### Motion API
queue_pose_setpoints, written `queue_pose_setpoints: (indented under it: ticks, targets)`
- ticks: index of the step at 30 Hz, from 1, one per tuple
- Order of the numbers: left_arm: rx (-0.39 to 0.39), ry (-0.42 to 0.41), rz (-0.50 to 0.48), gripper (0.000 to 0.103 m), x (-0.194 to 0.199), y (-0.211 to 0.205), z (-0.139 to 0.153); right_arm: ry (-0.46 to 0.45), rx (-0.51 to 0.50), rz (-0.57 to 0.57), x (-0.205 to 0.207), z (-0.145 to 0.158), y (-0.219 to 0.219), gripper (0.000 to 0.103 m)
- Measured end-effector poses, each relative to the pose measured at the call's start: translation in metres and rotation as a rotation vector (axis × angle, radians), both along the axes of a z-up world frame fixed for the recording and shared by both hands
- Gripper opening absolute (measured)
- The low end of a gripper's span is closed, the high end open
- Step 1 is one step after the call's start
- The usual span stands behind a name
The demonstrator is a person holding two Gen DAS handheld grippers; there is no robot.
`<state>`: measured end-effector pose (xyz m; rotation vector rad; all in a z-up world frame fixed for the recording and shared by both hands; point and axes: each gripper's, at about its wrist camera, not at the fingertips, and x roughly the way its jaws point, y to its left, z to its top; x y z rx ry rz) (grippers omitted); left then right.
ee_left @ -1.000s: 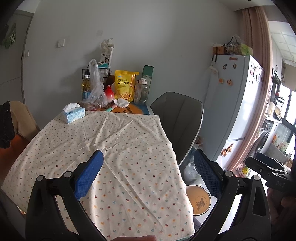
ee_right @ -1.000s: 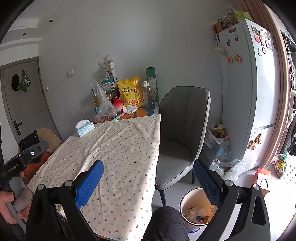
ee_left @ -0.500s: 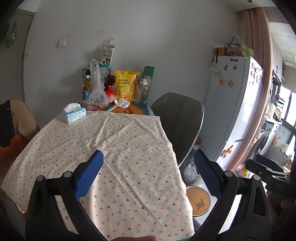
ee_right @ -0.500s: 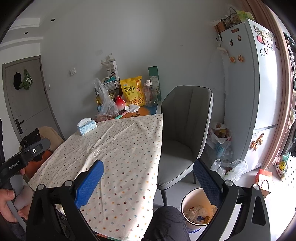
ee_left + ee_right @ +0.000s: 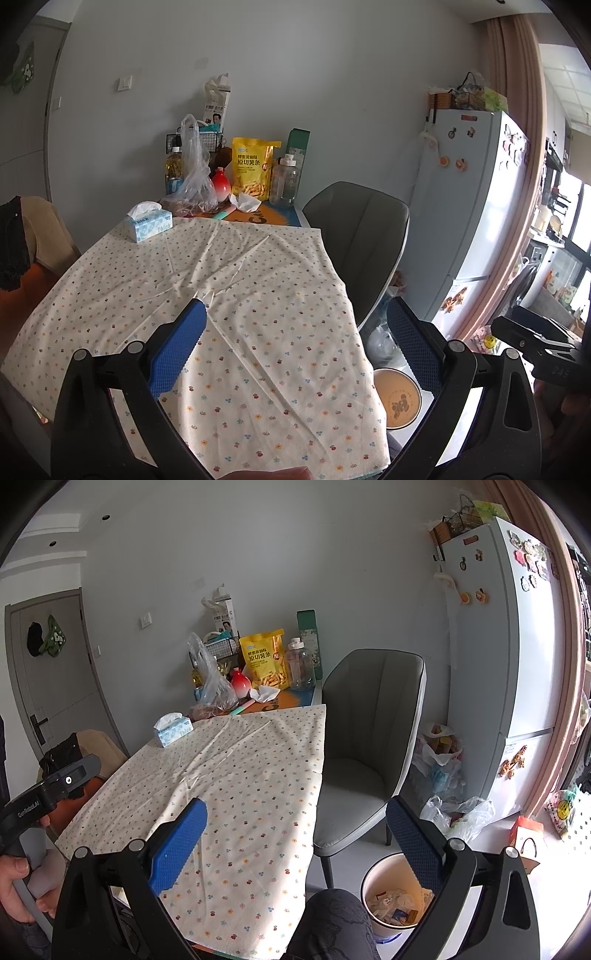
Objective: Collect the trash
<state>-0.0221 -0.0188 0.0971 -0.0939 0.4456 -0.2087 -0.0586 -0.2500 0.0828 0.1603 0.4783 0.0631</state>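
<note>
Crumpled white tissue paper (image 5: 243,202), the nearest thing to trash on the table, lies far ahead of the left gripper (image 5: 295,350), past the floral cream tablecloth (image 5: 229,295), just beside the yellow snack bag (image 5: 253,168) and the clear plastic bag (image 5: 194,177). The left gripper's blue-padded jaws are spread wide with nothing between them. Beneath its right-side jaw, on the floor, stands the round cream waste bin (image 5: 397,402).

From the right wrist, the right gripper (image 5: 295,838) is likewise released and empty. The same bin (image 5: 373,878), holding scraps of paper, sits just inside its right-side jaw, beside the grey upholstered chair (image 5: 369,738). The tissue paper (image 5: 264,693) lies far ahead, above the left-side jaw, with the blue tissue box (image 5: 173,729) further left.
</note>
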Motion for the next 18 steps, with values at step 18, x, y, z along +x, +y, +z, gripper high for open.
queue_pose_setpoints:
  ticks: [18]
  targets:
    - [0.024, 0.034, 0.008, 0.097, 0.0062, -0.0034, -0.0089, 0.014, 0.003, 0.002, 0.0024, -0.0063, 0.0007, 0.095]
